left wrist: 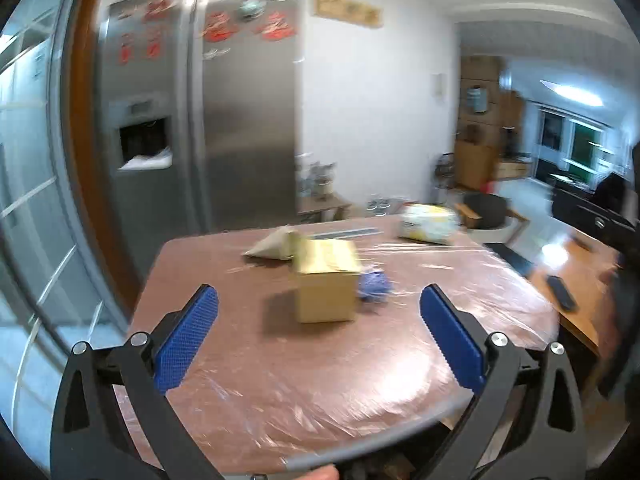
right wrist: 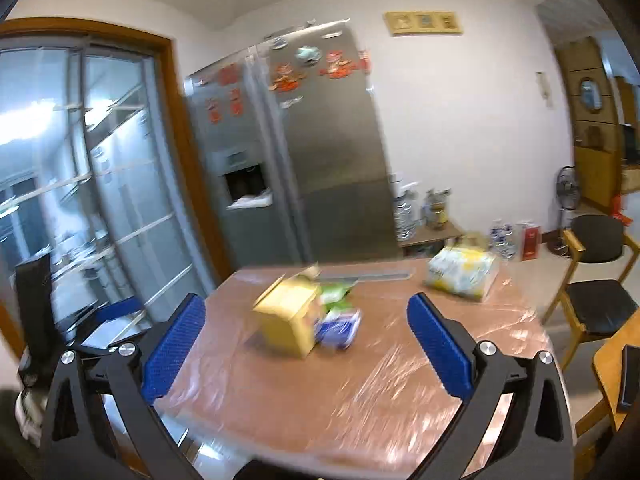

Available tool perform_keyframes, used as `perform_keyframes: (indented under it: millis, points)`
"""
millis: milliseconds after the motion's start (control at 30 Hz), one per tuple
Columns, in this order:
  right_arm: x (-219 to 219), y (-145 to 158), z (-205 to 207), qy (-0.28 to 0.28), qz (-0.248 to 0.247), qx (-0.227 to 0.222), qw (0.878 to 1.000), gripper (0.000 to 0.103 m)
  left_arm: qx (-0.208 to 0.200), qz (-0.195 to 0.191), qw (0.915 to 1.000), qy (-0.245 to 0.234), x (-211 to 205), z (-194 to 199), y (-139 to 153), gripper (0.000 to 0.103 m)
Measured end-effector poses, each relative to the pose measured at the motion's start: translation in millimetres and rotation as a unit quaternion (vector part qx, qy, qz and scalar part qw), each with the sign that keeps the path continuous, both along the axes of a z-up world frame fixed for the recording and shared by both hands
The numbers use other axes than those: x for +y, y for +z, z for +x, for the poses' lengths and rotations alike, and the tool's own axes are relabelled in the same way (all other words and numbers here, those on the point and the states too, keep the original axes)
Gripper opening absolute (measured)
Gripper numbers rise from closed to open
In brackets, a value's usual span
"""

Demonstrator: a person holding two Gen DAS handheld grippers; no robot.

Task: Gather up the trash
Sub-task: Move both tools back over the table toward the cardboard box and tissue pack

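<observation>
A small cardboard box [left wrist: 326,280] stands in the middle of a brown table covered in clear plastic [left wrist: 320,360]. A crumpled blue wrapper [left wrist: 374,286] lies against the box's right side, and a tan paper bag [left wrist: 274,244] lies behind it. A yellow-white package [left wrist: 428,222] sits at the far right. In the right wrist view the box [right wrist: 288,320], blue wrapper [right wrist: 338,326], a green wrapper [right wrist: 336,292] and the package [right wrist: 460,276] show too. My left gripper [left wrist: 318,312] and right gripper [right wrist: 306,316] are both open and empty, short of the box.
A steel fridge [left wrist: 200,120] stands behind the table and glass doors [right wrist: 80,200] are at the left. A wooden chair [right wrist: 596,280] stands at the right. A second wooden table [left wrist: 580,280] with a dark remote is on the right. Bottles sit on a low shelf [right wrist: 424,216].
</observation>
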State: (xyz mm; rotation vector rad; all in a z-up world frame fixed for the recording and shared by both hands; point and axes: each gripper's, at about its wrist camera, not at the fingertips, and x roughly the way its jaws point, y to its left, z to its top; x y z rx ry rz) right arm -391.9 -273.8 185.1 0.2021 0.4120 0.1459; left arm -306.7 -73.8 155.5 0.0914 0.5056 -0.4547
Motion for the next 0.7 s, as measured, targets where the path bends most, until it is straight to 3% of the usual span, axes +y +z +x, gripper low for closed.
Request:
perform_keyframes:
  millis: [100,300,500,700]
  points:
    - [6.3,-20.0,51.3,0.011,-0.044,0.06,0.997,0.099,0.045,0.018,0.9988,-0.008,-14.7,39.8,-12.1,0.101]
    - [4.0,-75.3,132.7,0.0,-0.084,0.178,0.981,0.099,0.057,0.107,0.9922,-0.029,-49.7,82.3,-53.6,0.101]
    - [13.0,-119.5,188.3,-0.006,-0.078,0.258,0.963,0.096,0.077,0.127,0.9879,-0.043,-72.2,105.2,-80.0,0.101]
    - [27.9,-131.4,219.2,0.016,-0.06,0.288,0.956,0.091,0.089,0.135,0.9859,-0.042,-80.4,129.5,-90.5,0.101]
